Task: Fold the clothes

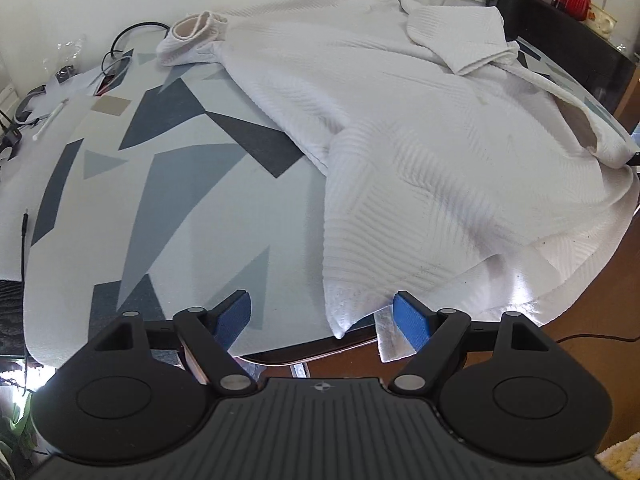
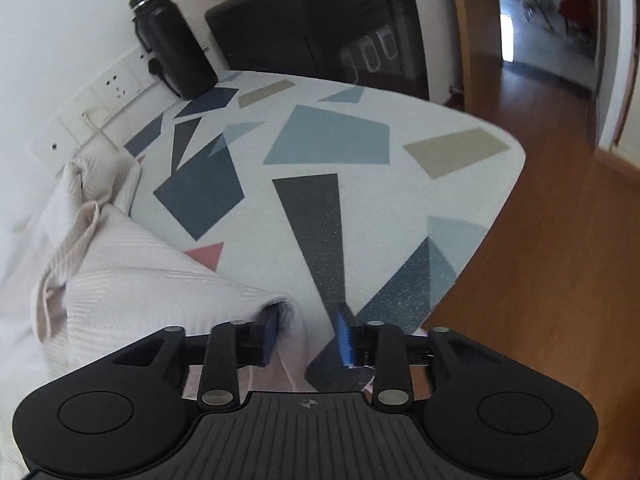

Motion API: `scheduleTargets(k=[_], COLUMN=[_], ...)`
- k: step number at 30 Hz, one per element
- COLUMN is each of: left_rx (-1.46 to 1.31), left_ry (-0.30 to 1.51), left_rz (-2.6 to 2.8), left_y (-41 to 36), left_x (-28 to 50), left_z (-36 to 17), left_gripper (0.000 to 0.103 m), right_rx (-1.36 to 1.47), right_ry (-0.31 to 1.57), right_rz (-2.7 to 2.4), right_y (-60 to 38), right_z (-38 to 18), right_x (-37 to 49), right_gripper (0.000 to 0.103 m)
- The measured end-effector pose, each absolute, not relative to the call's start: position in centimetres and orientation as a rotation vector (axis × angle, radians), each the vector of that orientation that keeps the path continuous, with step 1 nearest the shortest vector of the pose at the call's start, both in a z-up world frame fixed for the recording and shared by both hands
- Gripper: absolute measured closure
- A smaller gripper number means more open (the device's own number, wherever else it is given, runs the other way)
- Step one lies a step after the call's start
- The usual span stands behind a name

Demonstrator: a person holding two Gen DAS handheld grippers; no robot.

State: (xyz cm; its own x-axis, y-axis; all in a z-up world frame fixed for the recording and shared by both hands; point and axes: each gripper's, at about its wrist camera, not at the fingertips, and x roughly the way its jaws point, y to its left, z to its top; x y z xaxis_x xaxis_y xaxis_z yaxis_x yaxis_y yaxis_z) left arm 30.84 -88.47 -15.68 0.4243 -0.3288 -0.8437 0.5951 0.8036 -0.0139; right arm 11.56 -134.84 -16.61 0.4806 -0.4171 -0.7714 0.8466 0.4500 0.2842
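A white ribbed garment (image 1: 400,140) lies spread over the right part of a table (image 1: 180,200) covered in a cloth of grey and blue shapes. One sleeve cuff (image 1: 196,28) points to the far left. A corner of the hem hangs at the table's near edge, between the wide-apart blue pads of my left gripper (image 1: 324,318), which is open and not pressing it. In the right wrist view the garment (image 2: 140,280) and its drawstring (image 2: 88,216) lie at the left. My right gripper (image 2: 307,336) is partly open; a fold of cloth lies against its left pad (image 2: 270,334), while the right pad stands clear.
A black bottle (image 2: 172,40) stands at the table's far corner by the wall sockets (image 2: 116,80). Cables and small items (image 1: 116,56) lie at the far left. A black cabinet (image 2: 320,20) stands behind the table. Wooden floor (image 2: 540,280) lies beyond the table edge.
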Motion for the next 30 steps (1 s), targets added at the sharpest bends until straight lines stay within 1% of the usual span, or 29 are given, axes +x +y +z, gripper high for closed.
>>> scheduleTargets(k=[4, 6, 8, 9, 13, 18, 21, 22, 23, 24, 25, 26, 27, 28, 29, 30], left_rx=[0.317, 0.308, 0.297, 0.291, 0.272, 0.257, 0.247, 0.244, 0.240, 0.240, 0.252, 0.258, 0.243, 0.210, 0.189, 0.180], left_ry=[0.971, 0.971, 0.970, 0.969, 0.972, 0.974, 0.967, 0.960, 0.944, 0.933, 0.935, 0.936, 0.932, 0.932, 0.935, 0.939], left_rz=[-0.599, -0.594, -0.584, -0.579, -0.554, -0.518, -0.493, -0.488, -0.492, -0.491, -0.474, -0.454, -0.420, -0.381, -0.342, -0.319], left_y=[-89.5, -89.9, -90.2, -90.4, -91.0, -91.9, -92.6, -92.8, -93.0, -93.3, -93.6, -93.7, -93.3, -92.4, -91.5, -90.8], left_x=[30.7, 30.9, 31.0, 31.1, 31.5, 32.1, 32.6, 32.7, 32.9, 33.0, 33.4, 33.9, 34.5, 35.2, 35.8, 36.3], left_z=[-16.1, -16.3, -16.4, -16.5, -16.6, -16.7, -16.8, -16.8, -16.6, -16.4, -16.0, -15.7, -15.3, -15.1, -15.0, -15.0], left_gripper=[0.022, 0.021, 0.020, 0.017, 0.016, 0.014, 0.015, 0.018, 0.036, 0.065, 0.083, 0.092, 0.092, 0.092, 0.093, 0.093], right_rx=[0.492, 0.384, 0.304, 0.283, 0.239, 0.220, 0.195, 0.189, 0.186, 0.187, 0.196, 0.216, 0.242, 0.272, 0.308, 0.338], right_ry=[0.720, 0.718, 0.698, 0.697, 0.696, 0.740, 0.786, 0.801, 0.816, 0.830, 0.844, 0.856, 0.862, 0.863, 0.850, 0.835], right_rz=[-0.797, -0.741, -0.673, -0.641, -0.540, -0.430, -0.393, -0.390, -0.397, -0.408, -0.413, -0.410, -0.407, -0.399, -0.377, -0.355], right_y=[-132.2, -130.8, -129.8, -129.4, -128.3, -127.1, -126.8, -126.8, -127.0, -127.2, -127.6, -128.0, -128.5, -128.9, -129.3, -129.6], right_z=[-14.4, -13.0, -11.6, -11.2, -10.6, -12.6, -14.3, -14.9, -15.4, -15.9, -16.2, -16.5, -16.6, -16.6, -16.4, -16.1], right_x=[13.1, 14.0, 15.5, 16.5, 20.0, 24.4, 27.1, 27.9, 28.5, 29.2, 29.7, 30.0, 30.1, 30.1, 30.0, 29.8], right_gripper=[0.055, 0.044, 0.038, 0.036, 0.033, 0.024, 0.024, 0.024, 0.025, 0.028, 0.035, 0.053, 0.070, 0.074, 0.082, 0.088])
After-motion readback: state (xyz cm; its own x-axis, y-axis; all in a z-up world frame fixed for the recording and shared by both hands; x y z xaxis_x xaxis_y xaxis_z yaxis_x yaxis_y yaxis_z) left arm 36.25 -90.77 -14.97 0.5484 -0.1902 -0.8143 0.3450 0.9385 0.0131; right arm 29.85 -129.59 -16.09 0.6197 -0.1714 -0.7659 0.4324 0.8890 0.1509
